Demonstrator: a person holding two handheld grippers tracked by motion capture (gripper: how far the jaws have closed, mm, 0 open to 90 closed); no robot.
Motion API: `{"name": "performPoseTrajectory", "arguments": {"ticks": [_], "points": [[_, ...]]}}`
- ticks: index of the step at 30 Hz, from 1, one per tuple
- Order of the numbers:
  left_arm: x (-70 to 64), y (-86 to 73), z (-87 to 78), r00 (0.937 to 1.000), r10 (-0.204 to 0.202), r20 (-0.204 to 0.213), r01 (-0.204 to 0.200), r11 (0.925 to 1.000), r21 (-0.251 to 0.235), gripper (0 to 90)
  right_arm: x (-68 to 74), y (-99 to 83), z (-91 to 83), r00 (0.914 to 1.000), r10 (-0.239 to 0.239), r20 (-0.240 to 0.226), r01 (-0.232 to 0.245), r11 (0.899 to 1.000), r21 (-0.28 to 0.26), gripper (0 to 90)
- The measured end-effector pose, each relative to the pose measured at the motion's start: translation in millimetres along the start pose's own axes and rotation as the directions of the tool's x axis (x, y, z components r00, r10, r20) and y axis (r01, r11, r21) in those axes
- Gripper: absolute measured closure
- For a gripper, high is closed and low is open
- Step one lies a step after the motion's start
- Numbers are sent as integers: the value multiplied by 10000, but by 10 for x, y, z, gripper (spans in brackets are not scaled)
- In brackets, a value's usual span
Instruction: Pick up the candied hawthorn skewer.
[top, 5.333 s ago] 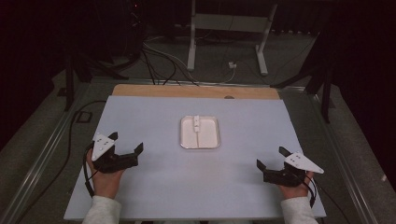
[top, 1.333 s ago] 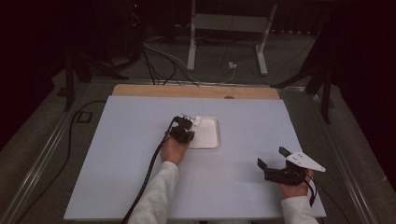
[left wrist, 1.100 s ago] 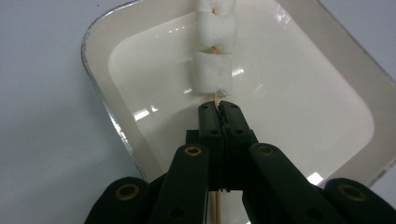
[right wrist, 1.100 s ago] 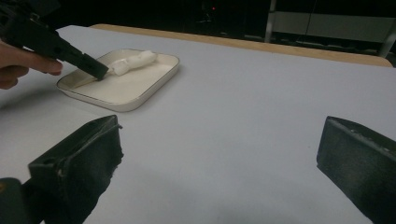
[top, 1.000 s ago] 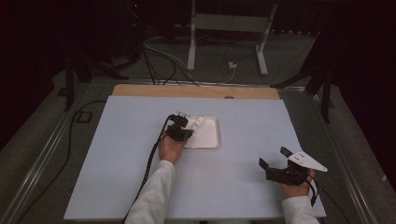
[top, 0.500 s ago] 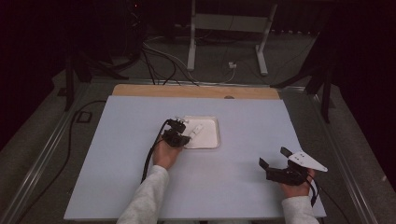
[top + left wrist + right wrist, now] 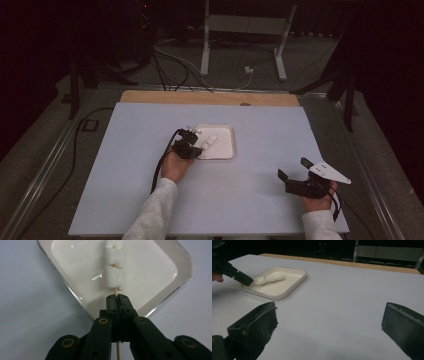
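The left gripper is clenching a thin wooden stick just below the lowest of the marshmallows threaded on it, its jaws pressed together around the stick. The marshmallows are lying in a row over the white tray, and from the left gripper view I cannot tell whether they are touching the tray floor. In the high view the tray is sitting near the middle of the pale tabletop, with the left gripper reaching in over its left edge. The right gripper is resting well apart from the tray, near the tabletop's front right corner, with its jaws spread wide and holding nothing. In the right gripper view the marshmallows are pointing across the tray from the left gripper
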State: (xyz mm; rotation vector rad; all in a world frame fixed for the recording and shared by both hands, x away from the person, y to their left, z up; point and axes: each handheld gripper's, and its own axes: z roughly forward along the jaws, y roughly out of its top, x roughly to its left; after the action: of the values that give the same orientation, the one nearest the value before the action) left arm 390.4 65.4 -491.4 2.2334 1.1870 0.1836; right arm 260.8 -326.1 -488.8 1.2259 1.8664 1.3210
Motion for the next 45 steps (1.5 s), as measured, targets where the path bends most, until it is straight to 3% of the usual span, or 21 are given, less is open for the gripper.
{"name": "performPoseTrajectory", "arguments": {"ticks": [5,12,21,23,29,34,37,38,40,43,45], "points": [[-16,-32,-174,9997,175,148,-164,9971,-741,900,7,1,5,10000,35,-65,-35,10000,31,0],[-3,-144,-348,9995,130,293,-79,9859,-1670,900,2,2,21,9986,383,-354,-383,9993,11,0],[-1,-278,-518,9990,374,252,-298,9671,-2526,900,28,27,69,9956,601,-726,-598,9982,60,0],[-5,-309,-556,9982,468,369,-345,9585,-2830,900,38,33,77,9955,578,-755,-575,9983,64,0],[-1,-421,-650,9978,597,279,-477,9465,-3191,900,90,77,130,9935,470,-1041,-452,9988,195,0],[20,-534,-708,9964,760,368,-576,9303,-3622,900,119,189,149,9900,380,-1356,-382,9993,7,0],[24,-586,-723,9955,818,479,-581,9257,-3737,900,127,276,204,9849,534,-1644,-541,9985,0,0],[28,-615,-722,9950,827,568,-542,9193,-3897,900,133,306,234,9824,568,-1778,-573,9984,27,0],[29,-633,-718,9949,790,621,-476,9151,-4005,900,158,371,301,9740,633,-2177,-614,9980,154,0],[36,-647,-711,9944,891,577,-589,9154,-3983,900,231,485,398,9639,513,-2614,-465,9986,245,0],[43,-655,-731,9928,999,665,-630,9056,-4195,900,286,567,462,9563,427,-2893,-357,9989,295,0]]}}
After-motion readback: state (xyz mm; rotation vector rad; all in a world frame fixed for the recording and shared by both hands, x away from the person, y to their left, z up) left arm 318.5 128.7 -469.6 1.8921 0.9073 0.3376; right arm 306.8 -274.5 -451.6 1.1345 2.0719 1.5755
